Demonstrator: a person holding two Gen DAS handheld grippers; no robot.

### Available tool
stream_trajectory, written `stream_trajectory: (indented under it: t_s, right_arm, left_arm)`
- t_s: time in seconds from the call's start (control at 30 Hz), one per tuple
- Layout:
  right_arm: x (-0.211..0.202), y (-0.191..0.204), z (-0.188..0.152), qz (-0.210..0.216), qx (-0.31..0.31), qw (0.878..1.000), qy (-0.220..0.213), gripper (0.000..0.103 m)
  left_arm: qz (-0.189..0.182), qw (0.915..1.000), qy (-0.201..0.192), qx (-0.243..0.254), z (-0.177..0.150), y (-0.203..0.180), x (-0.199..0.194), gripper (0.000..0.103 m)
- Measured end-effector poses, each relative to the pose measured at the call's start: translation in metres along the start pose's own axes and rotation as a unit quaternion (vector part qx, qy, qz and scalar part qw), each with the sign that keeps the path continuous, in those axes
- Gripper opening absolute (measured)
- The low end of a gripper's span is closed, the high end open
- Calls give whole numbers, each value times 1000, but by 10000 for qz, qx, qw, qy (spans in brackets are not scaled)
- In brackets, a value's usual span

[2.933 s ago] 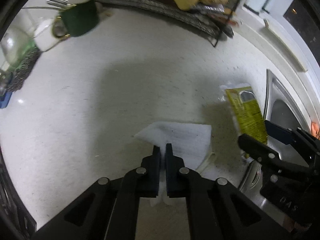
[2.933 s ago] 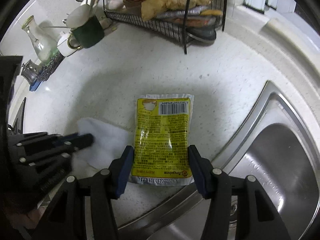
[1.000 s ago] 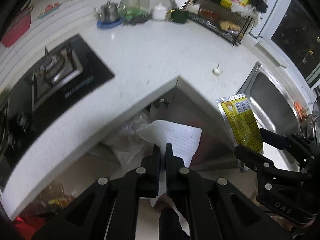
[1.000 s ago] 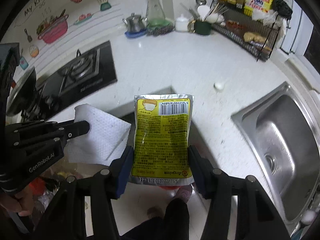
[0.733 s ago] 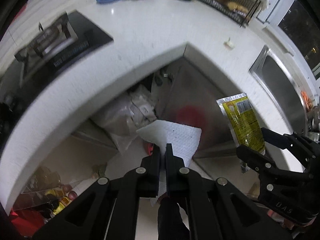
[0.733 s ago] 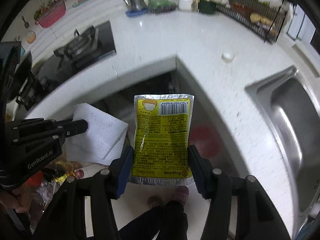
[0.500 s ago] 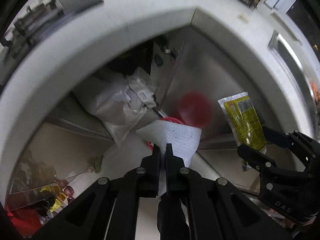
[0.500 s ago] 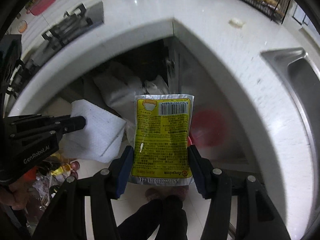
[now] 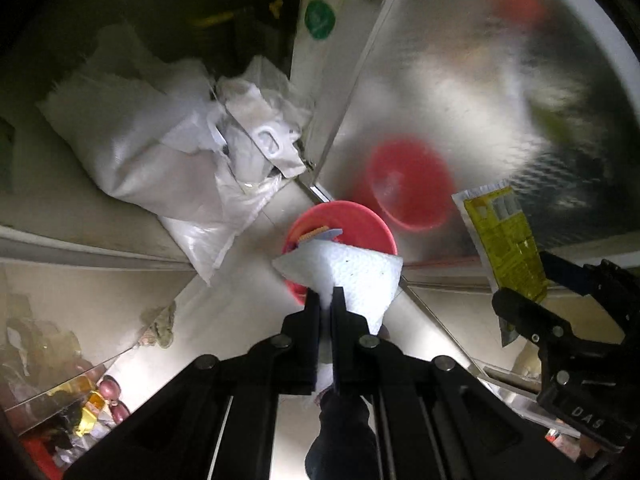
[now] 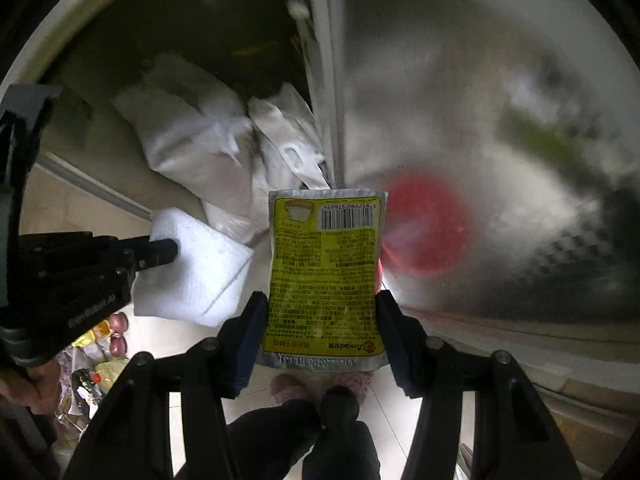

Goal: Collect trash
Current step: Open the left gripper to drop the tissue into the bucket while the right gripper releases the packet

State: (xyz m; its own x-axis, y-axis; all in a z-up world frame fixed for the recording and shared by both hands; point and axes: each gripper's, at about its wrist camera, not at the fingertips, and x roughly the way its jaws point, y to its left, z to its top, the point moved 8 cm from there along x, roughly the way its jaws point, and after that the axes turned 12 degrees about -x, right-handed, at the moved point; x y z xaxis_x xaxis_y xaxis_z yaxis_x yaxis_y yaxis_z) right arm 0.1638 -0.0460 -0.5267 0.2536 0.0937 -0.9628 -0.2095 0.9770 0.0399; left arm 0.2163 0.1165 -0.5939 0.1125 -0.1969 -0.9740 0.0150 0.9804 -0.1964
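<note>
Left wrist view: left gripper (image 9: 326, 300) jaws pressed together, pinching the white paper towel (image 9: 352, 276) by its lower edge, right above the red bin (image 9: 360, 224) on the floor by the steel cabinet door (image 9: 460, 80). Towel overhangs the near rim; if let go here it could drift & land on the floor

Right wrist view: right gripper (image 10: 320, 320) jaws half spread, clamping the yellow sachet (image 10: 323, 272) by its side edges. Bin is hidden behind the sachet, only a red reflection shows on the door, so aim is a guess & the slick foil may miss
</note>
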Motion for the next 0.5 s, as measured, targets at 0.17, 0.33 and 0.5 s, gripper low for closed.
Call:
stream_trajectory:
  t_s: [0.17,0.33,0.5]
  right_arm:
    - [42,-9,-1,22,79,9999,89,52]
    - [72,-16,1,40,155,9997,163,52]
    - [82,-23,-8,47,152,9996,213,52]
  left_arm:
    - [-46,9999,121,105,3,-5,44,4]
    - [-115,9997,194,117,8,-6,71,4]
    - [-6,9996,236,151,10,-6,88,10]
